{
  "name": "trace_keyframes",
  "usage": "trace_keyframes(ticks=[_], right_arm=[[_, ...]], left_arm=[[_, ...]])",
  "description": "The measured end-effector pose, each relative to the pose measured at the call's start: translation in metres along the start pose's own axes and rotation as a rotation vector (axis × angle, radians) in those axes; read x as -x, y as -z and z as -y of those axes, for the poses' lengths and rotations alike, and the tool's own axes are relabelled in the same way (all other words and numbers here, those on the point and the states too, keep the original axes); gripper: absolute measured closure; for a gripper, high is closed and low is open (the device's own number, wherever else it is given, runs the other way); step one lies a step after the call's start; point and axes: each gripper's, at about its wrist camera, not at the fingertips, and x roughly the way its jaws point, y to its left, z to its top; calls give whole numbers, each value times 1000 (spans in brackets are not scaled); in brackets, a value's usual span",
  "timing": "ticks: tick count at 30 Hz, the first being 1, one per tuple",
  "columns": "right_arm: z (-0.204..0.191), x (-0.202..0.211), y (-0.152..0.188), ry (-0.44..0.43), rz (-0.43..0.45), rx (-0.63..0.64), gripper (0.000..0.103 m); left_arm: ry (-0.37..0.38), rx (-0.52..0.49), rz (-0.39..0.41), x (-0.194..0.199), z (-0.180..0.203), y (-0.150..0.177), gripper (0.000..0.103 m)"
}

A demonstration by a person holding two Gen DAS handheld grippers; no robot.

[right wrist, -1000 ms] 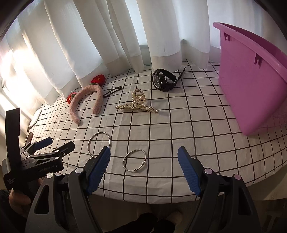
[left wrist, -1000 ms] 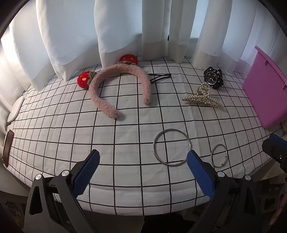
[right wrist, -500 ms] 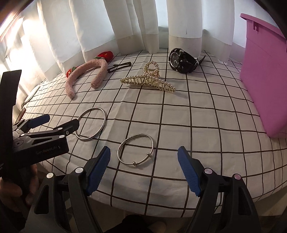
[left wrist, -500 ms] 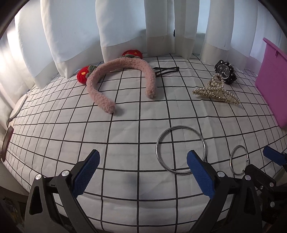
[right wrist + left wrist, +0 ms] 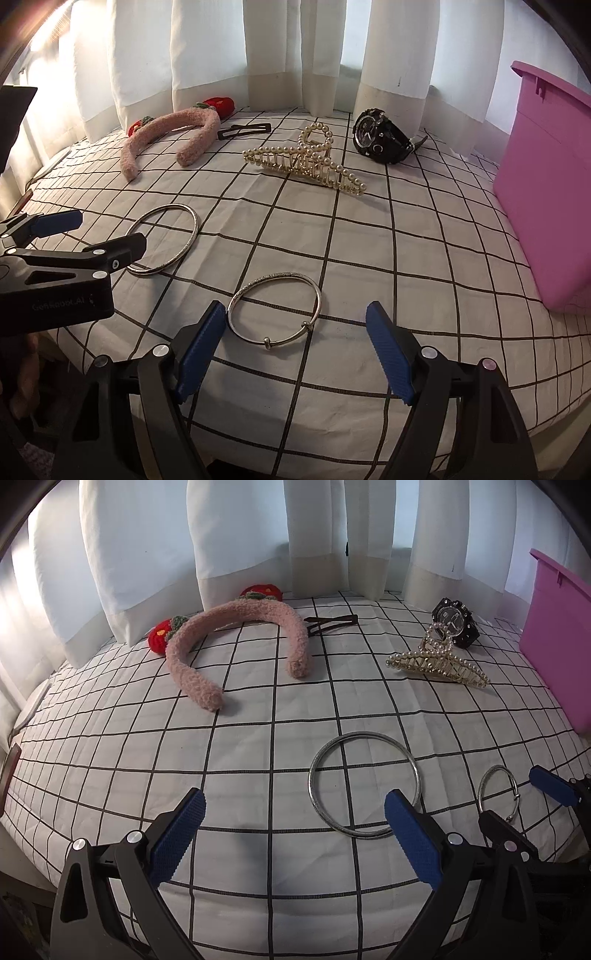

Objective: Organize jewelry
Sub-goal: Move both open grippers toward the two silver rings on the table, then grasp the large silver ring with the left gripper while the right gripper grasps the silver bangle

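Observation:
On the checked cloth lie a large silver bangle (image 5: 318, 775), a smaller silver bangle (image 5: 240, 295), a pearl hair claw (image 5: 306, 160), a black watch (image 5: 380, 136), a pink fuzzy headband (image 5: 236, 616) with red strawberries and a dark hair clip (image 5: 332, 622). My left gripper (image 5: 295, 834) is open and empty, its right finger at the large bangle's near rim. My right gripper (image 5: 295, 350) is open and empty, just short of the smaller bangle. The pink bin (image 5: 546, 192) stands at the right.
White curtains (image 5: 229, 535) hang along the far edge of the cloth. The table's near edge (image 5: 332, 435) runs under both grippers. The left gripper also shows at the left of the right wrist view (image 5: 48, 229).
Both grippers have moved forward and lower over the cloth, closer to the two bangles. Both stay open. No object has moved.

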Motion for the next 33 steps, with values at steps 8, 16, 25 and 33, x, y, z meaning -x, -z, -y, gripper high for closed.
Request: trace_keyframes(ticks=[8,16,25,33], right_arm=[[32,-4,-6,41,6,-61,29],[43,-8,-10,53,15,-75,29],[45,-11,-11,54,24,-76,27],[45,-14,-12,64,51,-80,21]], left_arm=[[27,29,-7,-7,11,-4,7],[41,37,-20,-15,22,-8,7],[58,47,-31,-25,28,-10,5],[38,56,46,-23,29,-4,5]])
